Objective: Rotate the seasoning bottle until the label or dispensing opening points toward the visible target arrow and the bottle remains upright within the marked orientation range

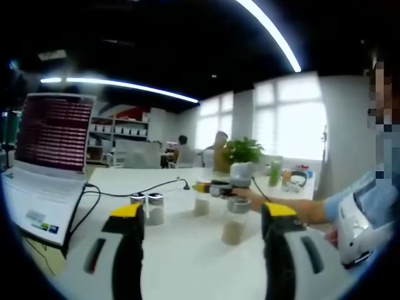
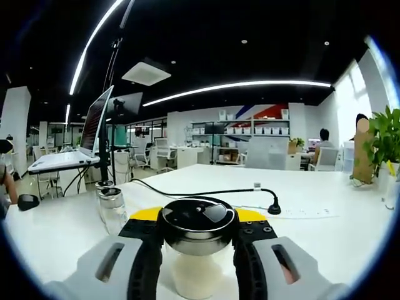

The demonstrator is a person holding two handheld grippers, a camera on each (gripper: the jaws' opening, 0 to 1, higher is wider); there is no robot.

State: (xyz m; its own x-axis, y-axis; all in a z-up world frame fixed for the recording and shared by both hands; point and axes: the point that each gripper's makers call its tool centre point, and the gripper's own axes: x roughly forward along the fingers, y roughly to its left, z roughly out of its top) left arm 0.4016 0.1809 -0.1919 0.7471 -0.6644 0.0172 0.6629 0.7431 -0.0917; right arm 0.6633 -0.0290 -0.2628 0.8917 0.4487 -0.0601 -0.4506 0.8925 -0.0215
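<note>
The right gripper (image 2: 197, 250) is clamping its jaws around the seasoning bottle (image 2: 197, 247) just below the cap. The left gripper (image 1: 203, 234) is hovering with jaws spread, short of that bottle.

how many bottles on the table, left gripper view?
4: two small shakers side by side near the laptop, a bottle held by the right tongs, a nearer bottle. Others may be hidden.

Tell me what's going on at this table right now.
A person is working with two handheld grippers on a white table. The right gripper is shut on a seasoning bottle, upright. The left gripper hangs open, short of it. Two small shakers and a laptop sit nearby.
</note>
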